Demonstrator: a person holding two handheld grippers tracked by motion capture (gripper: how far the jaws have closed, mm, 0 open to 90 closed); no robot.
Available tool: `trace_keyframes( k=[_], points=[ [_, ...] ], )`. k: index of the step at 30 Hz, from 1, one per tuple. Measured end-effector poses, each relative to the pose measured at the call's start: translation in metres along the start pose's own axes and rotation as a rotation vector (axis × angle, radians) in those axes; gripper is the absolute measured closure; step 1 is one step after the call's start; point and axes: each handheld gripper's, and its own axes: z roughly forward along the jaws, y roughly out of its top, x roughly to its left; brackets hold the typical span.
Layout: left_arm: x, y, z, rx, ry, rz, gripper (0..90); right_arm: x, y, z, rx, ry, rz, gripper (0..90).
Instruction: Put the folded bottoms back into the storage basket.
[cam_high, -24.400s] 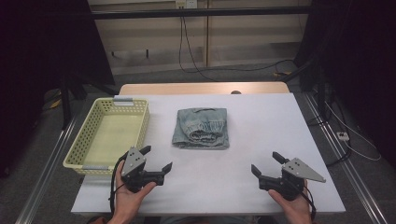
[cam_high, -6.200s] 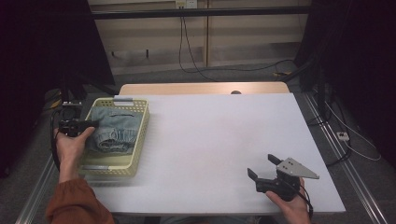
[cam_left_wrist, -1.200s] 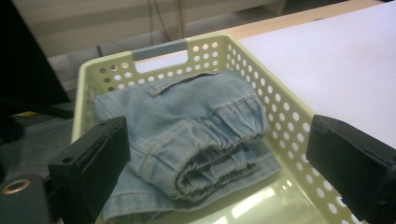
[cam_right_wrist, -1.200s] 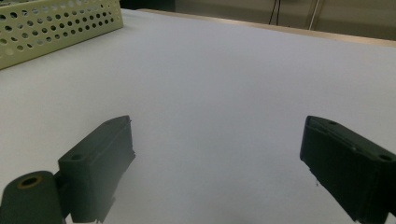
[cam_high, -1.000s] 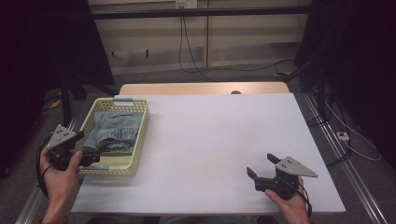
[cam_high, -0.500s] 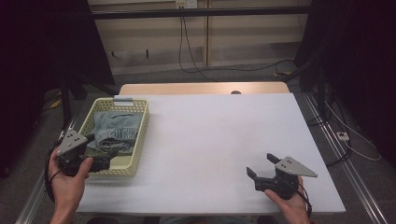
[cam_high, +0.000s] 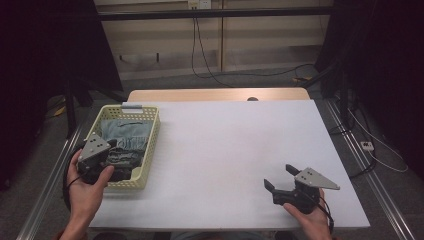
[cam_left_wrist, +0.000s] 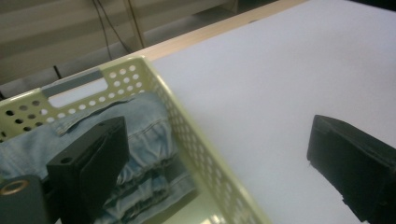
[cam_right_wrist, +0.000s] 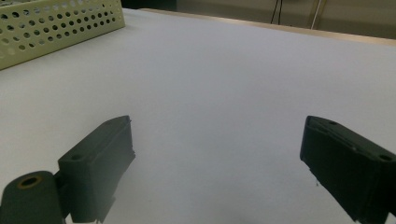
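Change since earlier: left gripper (cam_high: 107, 167) has come back toward the person along the basket's near left corner; folded jeans, once lying on the table, now lie in the basket; right gripper unmoved.
Right gripper (cam_high: 280, 177): nearest, at the table's near right edge, held in a hand (cam_high: 307, 215); jaws spread wide with nothing between them, bare table seen through the gap in the right gripper view.
Left gripper: at the near left end of the basket, grey plate on top; jaws spread wide, gripping nothing; in the left gripper view one jaw stands over the jeans, the other over bare table outside the basket wall.
Left hand (cam_high: 87, 187): wrapped around the gripper body, just off the table's left edge.
Jeans (cam_high: 122, 142): pale blue denim, folded flat, seams and gathered folds showing, waistband edge toward the far end; inside the basket, covering most of its floor.
Basket (cam_high: 152, 137): pale yellow plastic, perforated walls, grey strip on the far handle; left side of the table.
Table (cam_high: 235, 145): white, matt.
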Motion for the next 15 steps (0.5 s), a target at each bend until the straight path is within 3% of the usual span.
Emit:
trace_keyframes(
  k=[3,5,9,15],
  points=[
    [-0.002,0.004,0.003,-0.001,-0.005,0.007,5.8,0.000,0.000,0.000,0.000,0.000,-0.001,9.7],
    [-0.002,0.009,0.005,-0.004,-0.046,-0.002,5.8,0.000,0.000,0.000,0.001,0.001,-0.001,9.7],
    [-0.007,0.017,0.009,-0.012,-0.033,0.024,5.8,0.001,0.000,0.000,0.000,-0.001,-0.003,9.7],
    [-0.020,0.022,0.023,-0.029,-0.061,0.025,5.8,0.001,0.000,0.000,0.000,-0.001,-0.003,9.7]
  ],
)
